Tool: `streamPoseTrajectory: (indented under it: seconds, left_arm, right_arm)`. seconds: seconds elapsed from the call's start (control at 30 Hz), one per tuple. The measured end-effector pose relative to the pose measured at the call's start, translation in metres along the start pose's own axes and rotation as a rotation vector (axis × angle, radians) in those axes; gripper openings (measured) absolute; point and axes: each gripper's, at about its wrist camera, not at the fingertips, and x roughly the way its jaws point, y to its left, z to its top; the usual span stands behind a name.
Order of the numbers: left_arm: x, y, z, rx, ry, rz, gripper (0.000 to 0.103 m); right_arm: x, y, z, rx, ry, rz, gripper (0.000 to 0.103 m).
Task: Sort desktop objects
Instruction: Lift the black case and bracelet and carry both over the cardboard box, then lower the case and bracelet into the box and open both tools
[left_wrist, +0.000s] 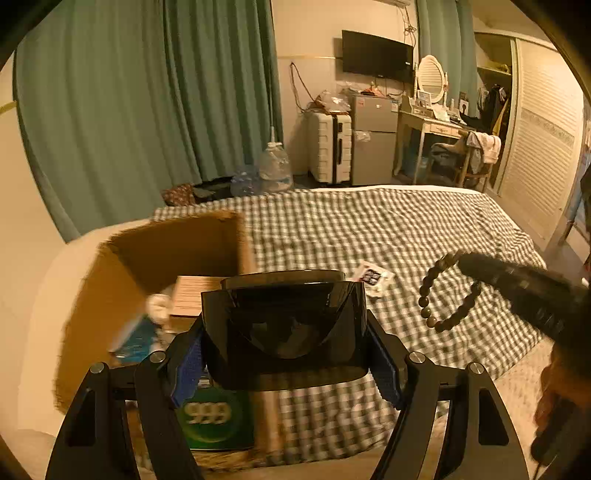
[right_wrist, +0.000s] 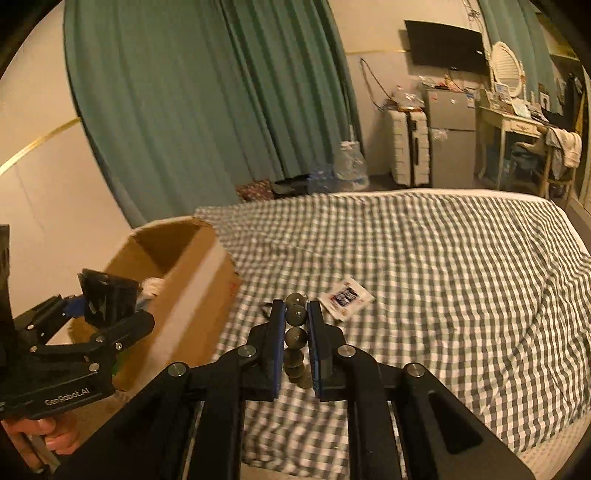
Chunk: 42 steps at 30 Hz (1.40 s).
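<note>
My left tongs (left_wrist: 284, 354) are standing wide and squeezing a shiny black box (left_wrist: 284, 325) between their blue pads (left_wrist: 188, 369). I am holding the box up in the air, just beside the open cardboard box (left_wrist: 147, 266). In my right view I am seeing the same left tongs (right_wrist: 107, 314) and black box (right_wrist: 109, 299) hanging at the cardboard box's (right_wrist: 192, 280) near side, with my hand (right_wrist: 48, 439) gripping the handle.

My right tongs (right_wrist: 295, 347) are almost together and pinching a bead bracelet (right_wrist: 295, 332). The beads are sitting in a row between the pads. In my left view the bracelet (left_wrist: 447, 291) is dangling in a loop above the bed (left_wrist: 369, 229), off to the right of the black box.

The bed is wearing a checked cover and is giving me lots of open room ahead and to the right. Its far edge is running along the floor by the curtain (left_wrist: 147, 92).

A small card (right_wrist: 345, 297) is lying flat on the cover, just past my right tongs. Inside the cardboard box some things are already lying: a green pack with "999" (left_wrist: 216, 417), a blue thing, something white and a pale flat box. The cardboard wall is standing close on my left.
</note>
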Motion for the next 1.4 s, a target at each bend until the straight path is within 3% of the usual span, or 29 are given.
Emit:
streamPoseTrajectory:
  seconds: [0.43, 0.77, 0.87, 1.1, 1.27, 1.33, 1.4]
  left_arm:
    - [-0.038, 0.080, 0.003, -0.054, -0.055, 0.078, 0.077]
    - [-0.034, 0.135, 0.002, -0.091, -0.043, 0.142, 0.077]
    - [-0.018, 0.137, -0.002, -0.086, -0.018, 0.161, 0.077]
    - [0.013, 0.152, -0.012, -0.140, 0.063, 0.128, 0.078]
    - [0.018, 0.153, -0.013, -0.152, 0.070, 0.130, 0.078]
    - [0.015, 0.153, -0.013, -0.155, 0.058, 0.140, 0.080]
    - [0.013, 0.152, -0.014, -0.156, 0.048, 0.151, 0.082]
  right_arm:
    - [-0.014, 0.100, 0.025, -0.107, -0.073, 0.173, 0.011]
    - [0.028, 0.180, 0.027, -0.209, -0.020, 0.251, 0.011]
    - [0.043, 0.189, 0.027, -0.223, 0.009, 0.265, 0.011]
    - [0.085, 0.191, 0.020, -0.235, 0.085, 0.272, 0.011]
    - [0.105, 0.191, 0.016, -0.238, 0.124, 0.261, 0.012]
    - [0.109, 0.191, 0.018, -0.234, 0.127, 0.264, 0.019]
    - [0.109, 0.189, 0.022, -0.233, 0.119, 0.257, 0.038]
